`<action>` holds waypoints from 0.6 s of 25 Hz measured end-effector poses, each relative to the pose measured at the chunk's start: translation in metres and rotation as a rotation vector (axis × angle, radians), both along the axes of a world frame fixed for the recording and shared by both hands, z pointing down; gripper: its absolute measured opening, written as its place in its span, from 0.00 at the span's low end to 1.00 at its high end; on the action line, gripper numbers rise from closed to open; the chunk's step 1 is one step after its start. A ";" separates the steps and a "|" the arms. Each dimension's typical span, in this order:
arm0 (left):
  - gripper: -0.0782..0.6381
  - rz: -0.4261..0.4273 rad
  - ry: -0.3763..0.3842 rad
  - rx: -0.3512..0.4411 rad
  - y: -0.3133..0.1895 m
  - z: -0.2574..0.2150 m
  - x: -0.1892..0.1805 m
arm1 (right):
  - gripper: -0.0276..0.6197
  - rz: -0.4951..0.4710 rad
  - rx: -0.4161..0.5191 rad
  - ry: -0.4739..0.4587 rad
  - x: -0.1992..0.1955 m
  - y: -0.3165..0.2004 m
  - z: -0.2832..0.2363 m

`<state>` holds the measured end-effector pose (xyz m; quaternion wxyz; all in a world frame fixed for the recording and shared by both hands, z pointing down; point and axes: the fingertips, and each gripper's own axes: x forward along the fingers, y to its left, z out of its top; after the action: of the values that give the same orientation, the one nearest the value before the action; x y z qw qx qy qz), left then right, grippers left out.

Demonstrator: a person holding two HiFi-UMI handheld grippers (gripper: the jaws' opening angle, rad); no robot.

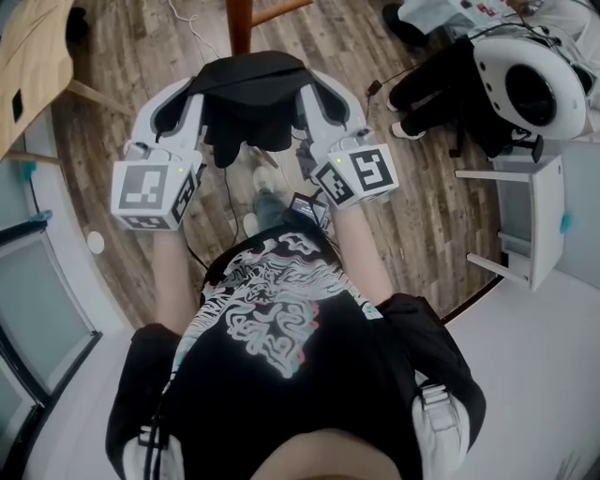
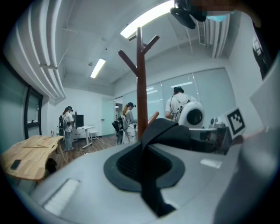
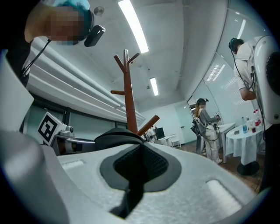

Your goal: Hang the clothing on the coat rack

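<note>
The left gripper (image 1: 190, 101) and right gripper (image 1: 319, 97) are each clamped shut on a black garment (image 1: 248, 94), stretched between them in the upper middle of the head view; its folds cover both sets of fingertips. Just above it the brown rack (image 1: 240, 22) is cut off by the top edge, showing only a bit of pole and one peg. Bare wood floor (image 1: 131, 94) lies round it, with a table (image 1: 33, 56) at upper left and a white stool (image 1: 527, 217) at right. In the left gripper view, the left gripper (image 2: 144, 164) pinches a dark strip of the garment (image 2: 168, 133), which bulges up and hides the base of the rack (image 2: 141, 78), at frame centre. In the right gripper view, the right gripper (image 3: 134, 168) likewise pinches cloth; the garment (image 3: 117, 137) arches left of centre, hiding the foot of the rack (image 3: 127, 94), whose forked top shows.
</note>
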<state>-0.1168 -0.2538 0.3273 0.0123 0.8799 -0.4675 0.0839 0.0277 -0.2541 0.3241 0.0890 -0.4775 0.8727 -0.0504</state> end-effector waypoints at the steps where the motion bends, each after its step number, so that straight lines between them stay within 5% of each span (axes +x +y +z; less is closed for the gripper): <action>1: 0.11 -0.001 0.000 -0.001 -0.003 0.000 0.000 | 0.05 -0.002 0.000 0.001 0.001 -0.004 0.000; 15: 0.11 -0.021 -0.011 -0.035 -0.033 0.019 0.001 | 0.05 -0.020 -0.025 -0.002 0.005 -0.038 0.016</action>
<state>-0.1158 -0.2867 0.3465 0.0261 0.8742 -0.4751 0.0971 0.0324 -0.2924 0.3400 0.0833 -0.4696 0.8767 -0.0624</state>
